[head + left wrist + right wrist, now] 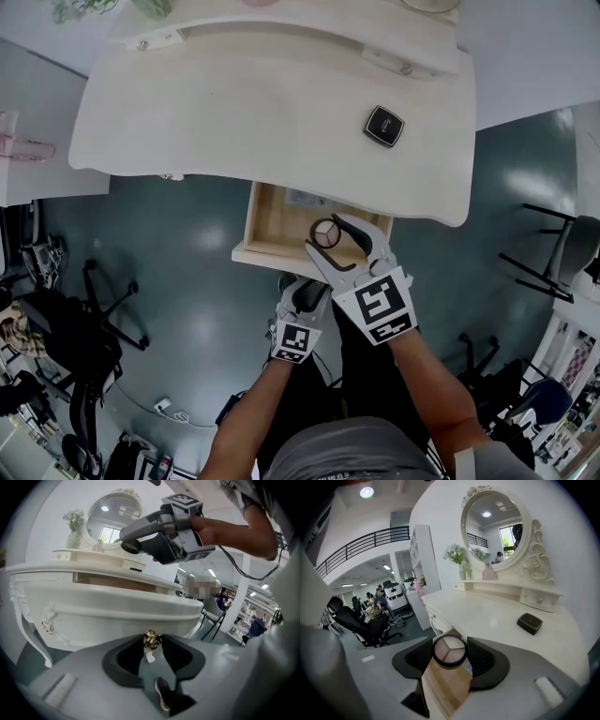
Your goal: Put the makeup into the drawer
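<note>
Looking down in head view, we see right gripper [330, 236] clenched on a round compact [324, 233] over the open drawer [277, 220], and left gripper [302, 289] at the drawer's near edge. Left gripper view: jaws clamped on the gold knob [151, 639]. Right gripper view: compact pinched between pads, drawer beneath, black case [530, 623] far right on the table [492, 616].

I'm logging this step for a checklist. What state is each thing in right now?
drawer: open.
round compact: held above the drawer.
black case: closed, on the tabletop.
right gripper: shut on the round compact.
left gripper: shut on the drawer knob.
</note>
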